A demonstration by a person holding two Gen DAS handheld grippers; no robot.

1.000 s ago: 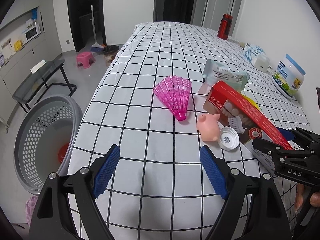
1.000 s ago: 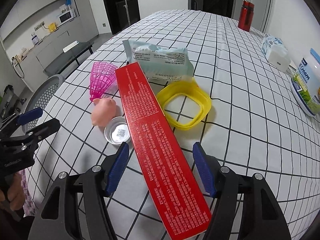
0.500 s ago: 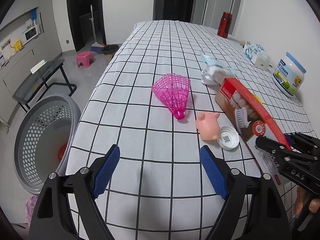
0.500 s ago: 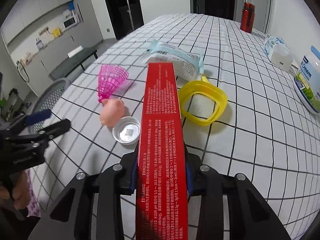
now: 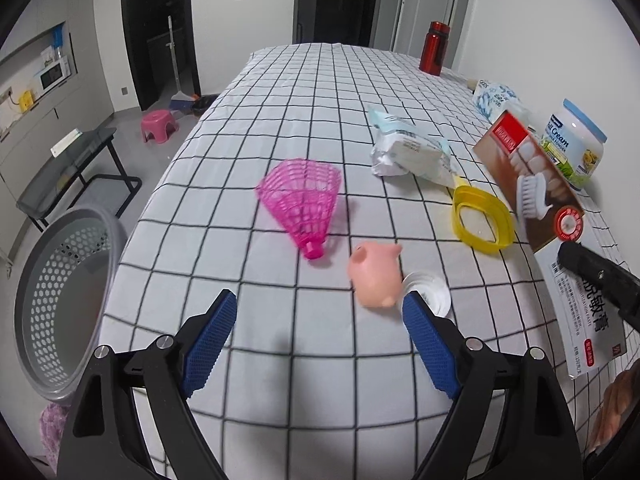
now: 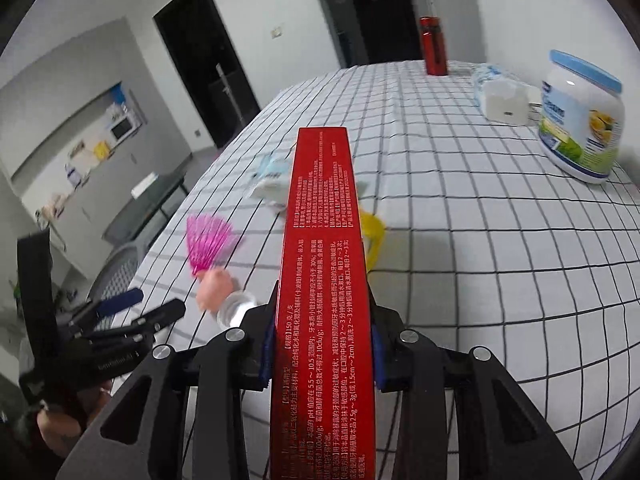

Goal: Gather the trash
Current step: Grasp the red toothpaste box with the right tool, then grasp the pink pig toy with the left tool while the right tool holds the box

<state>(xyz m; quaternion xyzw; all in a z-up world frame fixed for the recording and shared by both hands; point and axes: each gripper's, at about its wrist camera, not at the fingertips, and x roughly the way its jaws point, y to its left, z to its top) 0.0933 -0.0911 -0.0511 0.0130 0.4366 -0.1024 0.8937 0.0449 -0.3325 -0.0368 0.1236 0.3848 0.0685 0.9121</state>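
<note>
My right gripper is shut on a long red toothpaste box, lifted off the checked tablecloth and tilted up; the same box shows at the right of the left wrist view. My left gripper hovers low over the cloth, its jaws opening with nothing between them. Just ahead of its right finger lie a pink pig toy and a white cap. Farther on lie a pink mesh cone, a yellow ring and a wipes packet.
A grey perforated basket stands on the floor beside the table's left edge. Along the right wall side stand a cream jar, a tissue pack and a red bottle. A hand shows at the lower right.
My right gripper closed on the red box, raised it off the table and rolled it upright. My left gripper slid forward toward the pig toy and cap.
</note>
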